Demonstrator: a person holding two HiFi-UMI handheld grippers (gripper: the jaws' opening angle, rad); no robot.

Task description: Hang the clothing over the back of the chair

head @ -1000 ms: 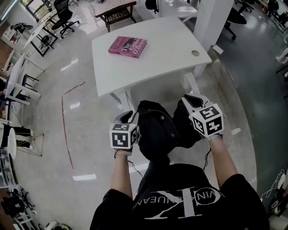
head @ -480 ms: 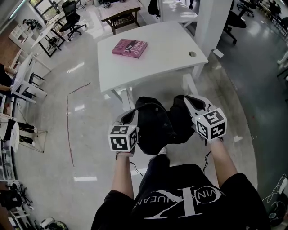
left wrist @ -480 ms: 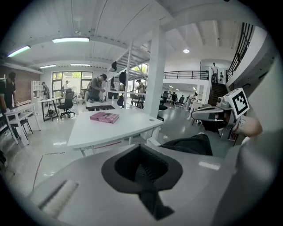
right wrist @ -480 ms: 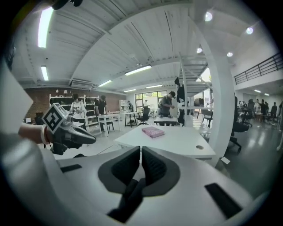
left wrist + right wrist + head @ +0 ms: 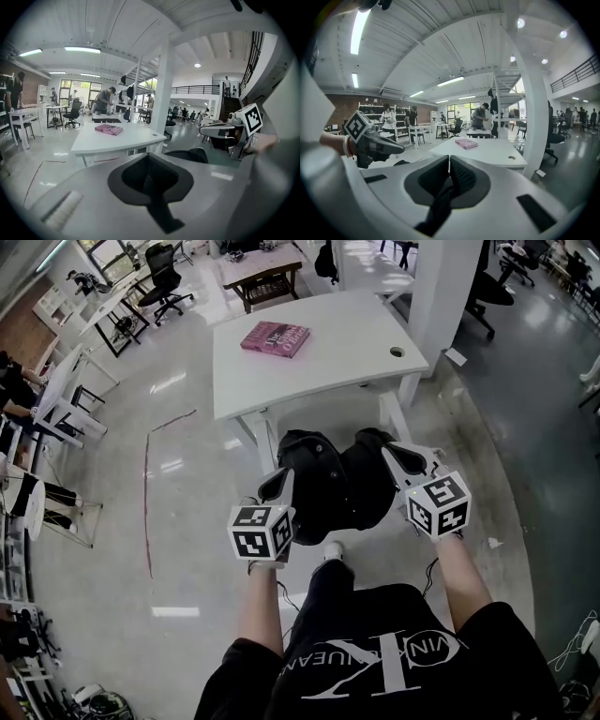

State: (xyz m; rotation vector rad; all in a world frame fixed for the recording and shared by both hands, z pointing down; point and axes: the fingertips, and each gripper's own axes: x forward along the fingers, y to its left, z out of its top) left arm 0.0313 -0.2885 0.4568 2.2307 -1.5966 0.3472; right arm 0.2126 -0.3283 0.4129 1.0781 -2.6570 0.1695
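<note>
Person stands facing a white table (image 5: 319, 371) with a gripper in each hand. Black clothing (image 5: 333, 486) hangs bunched in the air between the two grippers, off the floor, just off the table's near edge.

Left gripper (image 5: 281, 480): jaws together, clamped on the clothing's left side. Its own view shows the pads closed with a strip of black fabric trailing down out of them.

Right gripper (image 5: 397, 454): jaws together too, pinching the clothing's right side, with a fold of black fabric hanging from between the pads in its view.

The grippers are level with each other and well apart, and the cloth sags between them. Both point toward the table.

A pink book (image 5: 275, 338) lies flat on the table, toward the far left corner. A small round hole (image 5: 397, 352) sits near the right edge. A white pillar (image 5: 448, 282) stands just past the far right corner.
</note>
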